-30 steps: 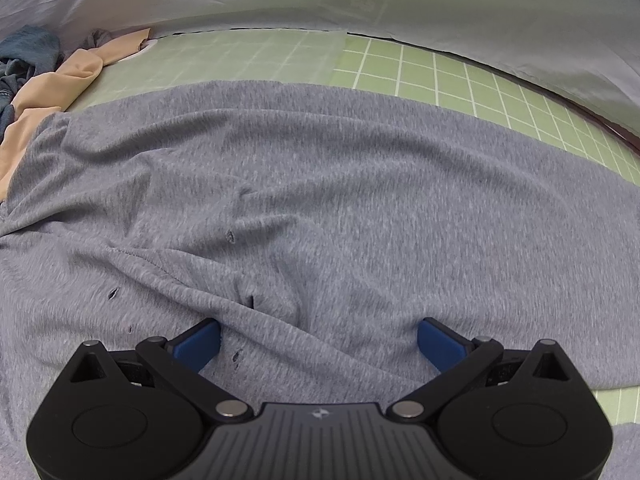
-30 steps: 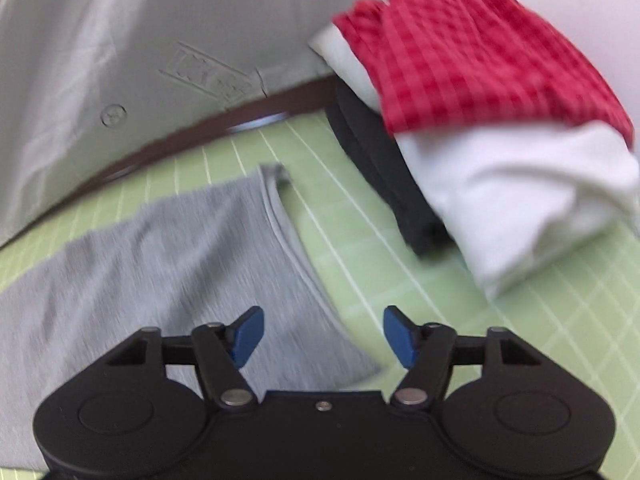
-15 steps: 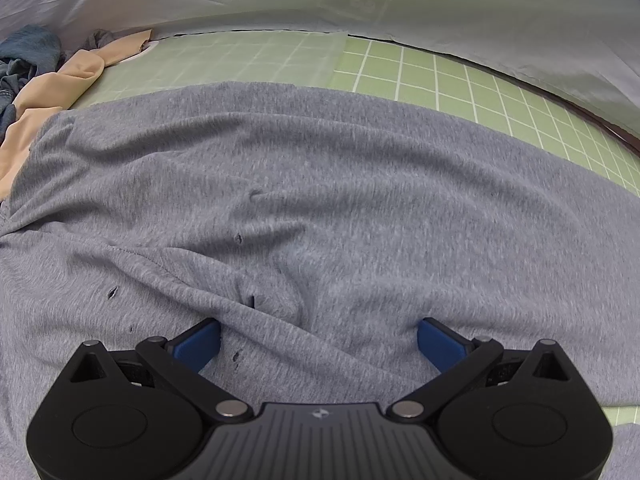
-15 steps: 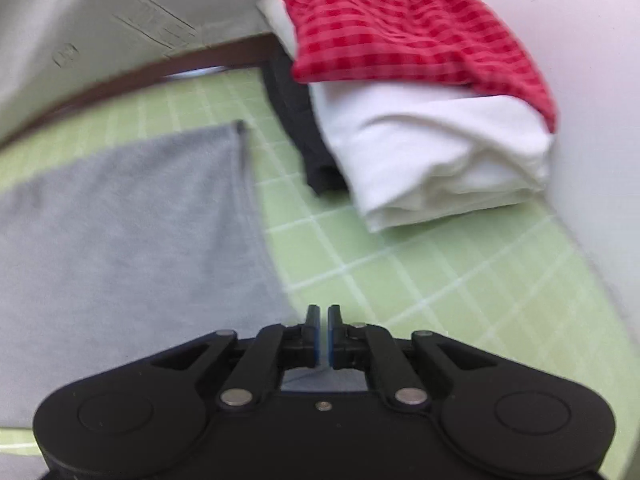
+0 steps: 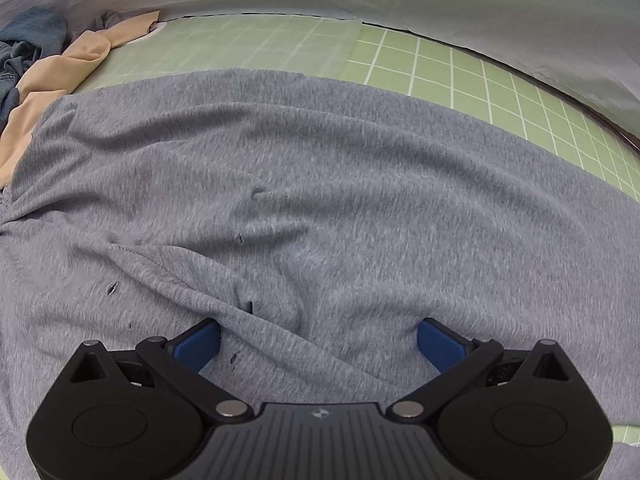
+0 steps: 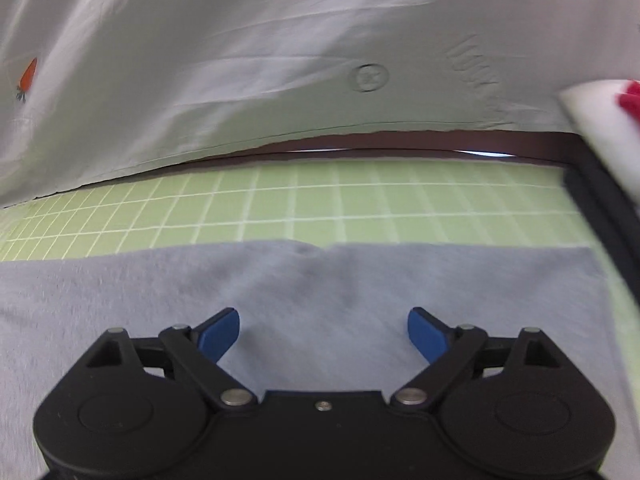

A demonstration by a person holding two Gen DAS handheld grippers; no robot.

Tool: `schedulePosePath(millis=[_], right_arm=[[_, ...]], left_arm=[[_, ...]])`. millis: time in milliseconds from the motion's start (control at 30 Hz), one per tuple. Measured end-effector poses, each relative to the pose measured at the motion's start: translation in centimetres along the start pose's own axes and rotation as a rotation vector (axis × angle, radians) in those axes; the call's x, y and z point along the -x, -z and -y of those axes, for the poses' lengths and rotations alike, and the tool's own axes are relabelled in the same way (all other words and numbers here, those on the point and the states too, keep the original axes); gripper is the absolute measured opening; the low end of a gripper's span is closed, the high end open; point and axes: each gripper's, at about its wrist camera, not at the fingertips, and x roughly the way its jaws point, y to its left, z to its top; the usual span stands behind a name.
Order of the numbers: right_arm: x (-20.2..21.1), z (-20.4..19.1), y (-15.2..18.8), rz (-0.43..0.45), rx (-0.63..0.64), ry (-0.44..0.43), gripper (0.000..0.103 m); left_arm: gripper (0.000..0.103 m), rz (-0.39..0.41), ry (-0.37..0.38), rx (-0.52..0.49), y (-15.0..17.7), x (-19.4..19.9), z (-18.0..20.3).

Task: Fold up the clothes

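The right gripper (image 6: 323, 330), pinched shut half a second ago, is opening wide and empty over the grey shirt (image 6: 320, 280); the left gripper (image 5: 318, 334) stays spread, gripping nothing.

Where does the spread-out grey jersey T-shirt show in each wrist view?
Left wrist: grey jersey T-shirt fills centre and bottom, wrinkled, under the open left gripper.
Right wrist: lower half, flat, blurred, under the opening right gripper.
Shared landmark: green gridded cutting mat beyond its far edge.

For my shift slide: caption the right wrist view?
Right gripper, jaws opening and empty, over the grey shirt on the green grid mat.
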Motion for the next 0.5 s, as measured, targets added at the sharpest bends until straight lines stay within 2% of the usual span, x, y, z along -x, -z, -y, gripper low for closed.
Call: schedulePosePath(millis=[100, 333, 400, 500], right_arm=[[-0.8, 1.1, -0.5, 0.016, -0.014, 0.067, 0.095], [-0.9, 12.1, -1.1, 0.036, -0.184, 0.256, 0.103], [-0.5, 14.5, -1.3, 0.018, -0.223, 0.268, 0.102], [1.0, 15.0, -1.3, -0.006, -0.188, 0.288, 0.102]], left_arm=[[0.103, 0.004, 0.000, 0.000, 0.0, 0.0, 0.0], [0.103, 0.019, 0.000, 0.001, 0.1, 0.0, 0.0], [0.103, 0.022, 0.001, 0.001, 0.2, 0.1, -0.1], [0.103, 0.020, 0.003, 0.000, 0.2, 0.1, -0.1]])
